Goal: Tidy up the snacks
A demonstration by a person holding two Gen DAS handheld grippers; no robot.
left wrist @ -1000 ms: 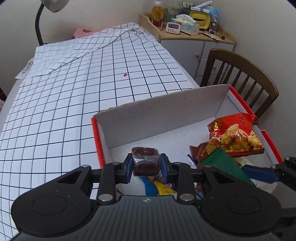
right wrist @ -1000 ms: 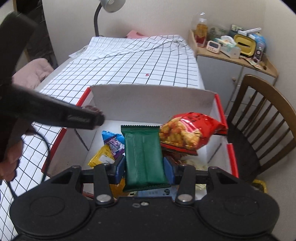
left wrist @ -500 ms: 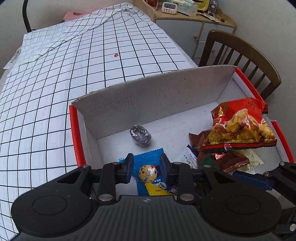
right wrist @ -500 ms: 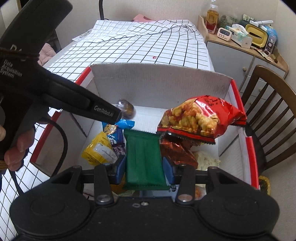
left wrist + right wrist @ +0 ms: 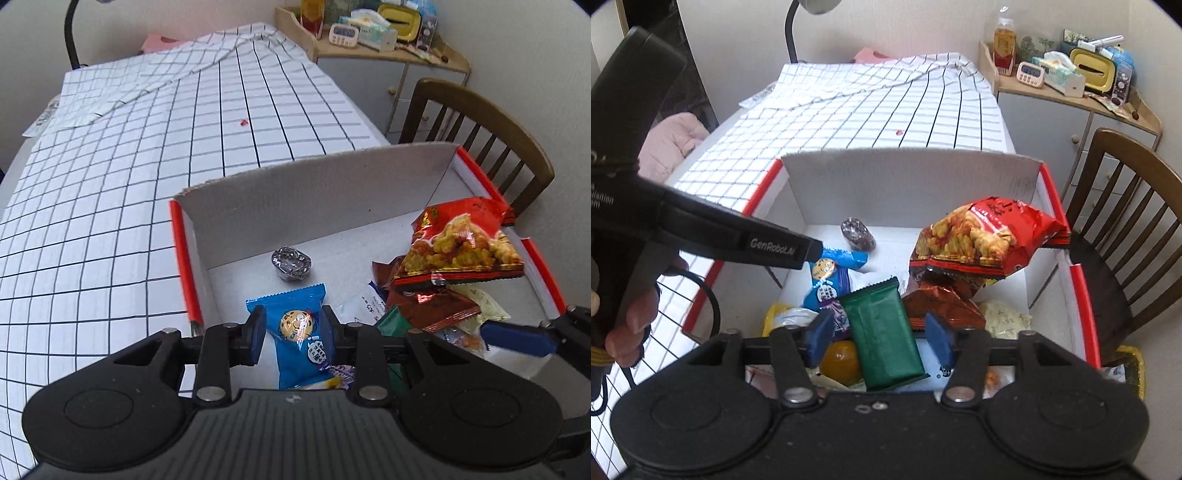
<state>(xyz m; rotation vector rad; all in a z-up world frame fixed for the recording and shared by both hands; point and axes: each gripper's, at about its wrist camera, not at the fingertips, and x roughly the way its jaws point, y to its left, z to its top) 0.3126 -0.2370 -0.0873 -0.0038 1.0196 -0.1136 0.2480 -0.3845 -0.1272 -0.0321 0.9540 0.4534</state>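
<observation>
A white cardboard box (image 5: 314, 184) with red edges holds the snacks. A small dark wrapped snack (image 5: 291, 264) lies on the box floor near the back wall; it also shows in the right wrist view (image 5: 857, 233). My left gripper (image 5: 293, 334) is open and empty above a blue cookie packet (image 5: 299, 332). My right gripper (image 5: 879, 338) is open; a green packet (image 5: 882, 332) lies loose between its fingers in the box (image 5: 908, 177). A red chip bag (image 5: 982, 236) rests on the right side, over a brown packet (image 5: 942, 306).
The box stands at the near end of a table with a checked cloth (image 5: 147, 147). A wooden chair (image 5: 1126, 206) stands at the right. A cabinet (image 5: 1067, 110) with clutter is behind it. A lamp stem (image 5: 792, 33) rises at the far end.
My left gripper opened and dropped the dark wrapped snack into the box. My right gripper opened and let go of the green packet, which now lies tilted in the box.
</observation>
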